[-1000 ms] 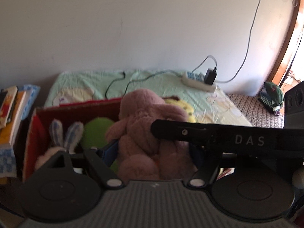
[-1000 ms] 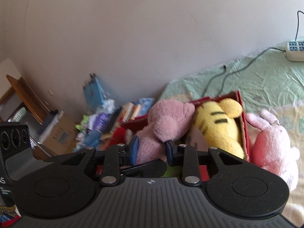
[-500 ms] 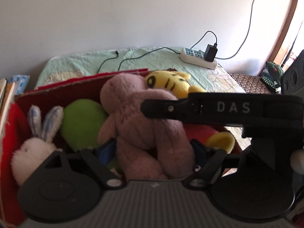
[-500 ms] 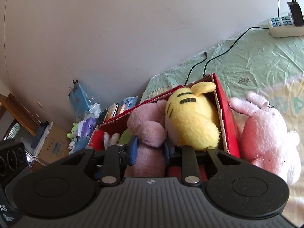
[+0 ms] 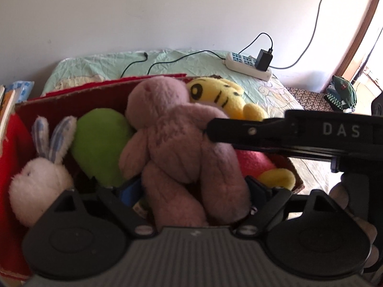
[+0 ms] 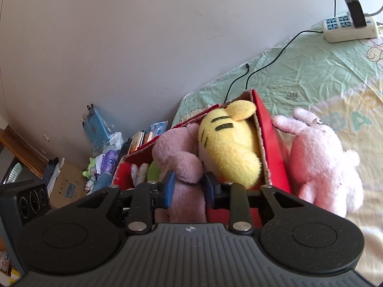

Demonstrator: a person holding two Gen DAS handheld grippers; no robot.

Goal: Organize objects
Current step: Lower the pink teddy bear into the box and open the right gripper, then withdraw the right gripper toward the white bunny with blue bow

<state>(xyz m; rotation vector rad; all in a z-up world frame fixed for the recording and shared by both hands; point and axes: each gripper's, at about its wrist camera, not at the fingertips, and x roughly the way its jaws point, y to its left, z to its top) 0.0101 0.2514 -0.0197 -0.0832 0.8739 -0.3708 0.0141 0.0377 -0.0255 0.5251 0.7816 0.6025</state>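
Note:
A mauve plush bear (image 5: 182,148) sits inside the red cardboard box (image 5: 59,102) on the bed. My left gripper (image 5: 195,191) holds the bear's legs between its blue pads. My right gripper (image 6: 188,187) is shut on the bear's arm (image 6: 184,167); its black body crosses the left wrist view. In the box are also a yellow tiger plush (image 6: 227,148), a green plush (image 5: 100,143) and a white bunny (image 5: 38,181). A pink plush (image 6: 320,165) lies on the bed outside the box's right wall (image 6: 270,143).
A white power strip (image 5: 247,65) with a black charger and cables lies on the green sheet (image 6: 311,71) by the wall. Books, bags and a cardboard carton (image 6: 69,184) are piled left of the bed. A dark green object (image 5: 341,93) sits at the right.
Both grippers have lowered the mauve bear into the red box, between the green plush and the yellow tiger. Both views now look down closer onto the box.

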